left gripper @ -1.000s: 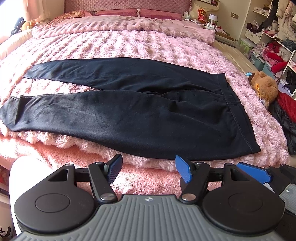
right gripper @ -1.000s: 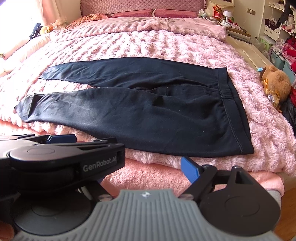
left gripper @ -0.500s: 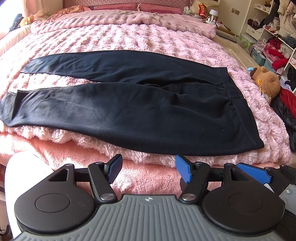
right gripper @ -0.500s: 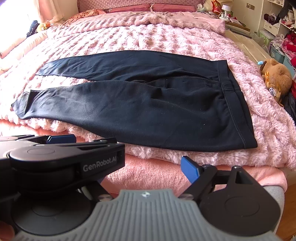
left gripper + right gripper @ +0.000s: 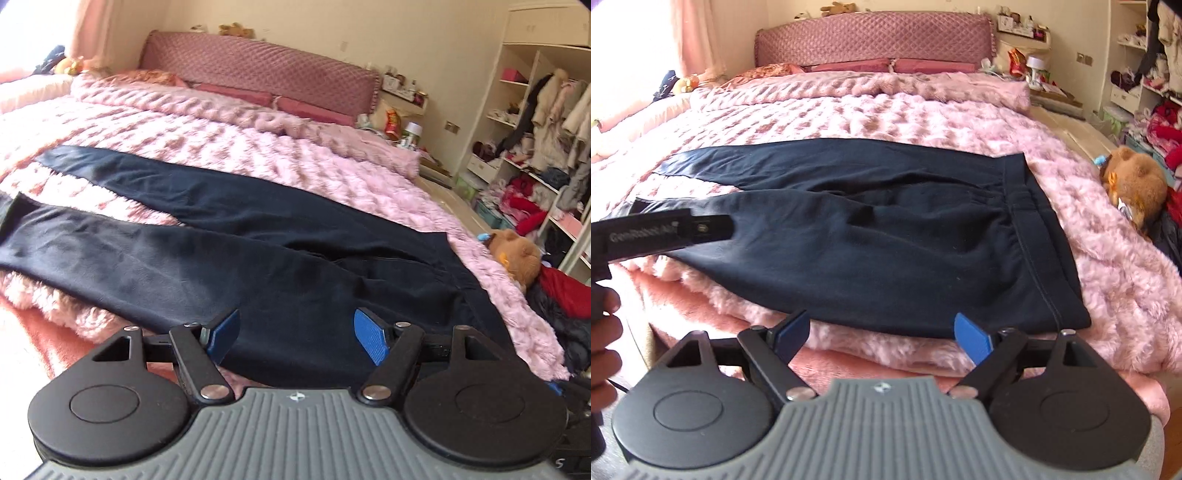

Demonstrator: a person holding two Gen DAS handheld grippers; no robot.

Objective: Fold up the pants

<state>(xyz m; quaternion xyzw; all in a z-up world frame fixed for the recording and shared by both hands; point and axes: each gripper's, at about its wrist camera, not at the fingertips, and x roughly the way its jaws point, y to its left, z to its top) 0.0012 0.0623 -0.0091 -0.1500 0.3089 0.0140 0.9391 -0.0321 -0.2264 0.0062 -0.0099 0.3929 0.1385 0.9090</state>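
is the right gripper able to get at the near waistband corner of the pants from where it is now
Probably yes. The right gripper is open and empty, low at the bed edge, and the pants lie flat on the pink blanket with nothing over the waistband corner, just ahead to its right.

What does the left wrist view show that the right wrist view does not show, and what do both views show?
Only the left wrist view: the left gripper from behind, open, its blue pads over the near edge of the dark pants, and hanging coats on the shelves.

Only the right wrist view: the right gripper, open, just short of the pants' near edge, and a hand at the left edge.

Both: the pants flat and unfolded on the pink blanket, legs left, waistband right, and a brown plush toy.
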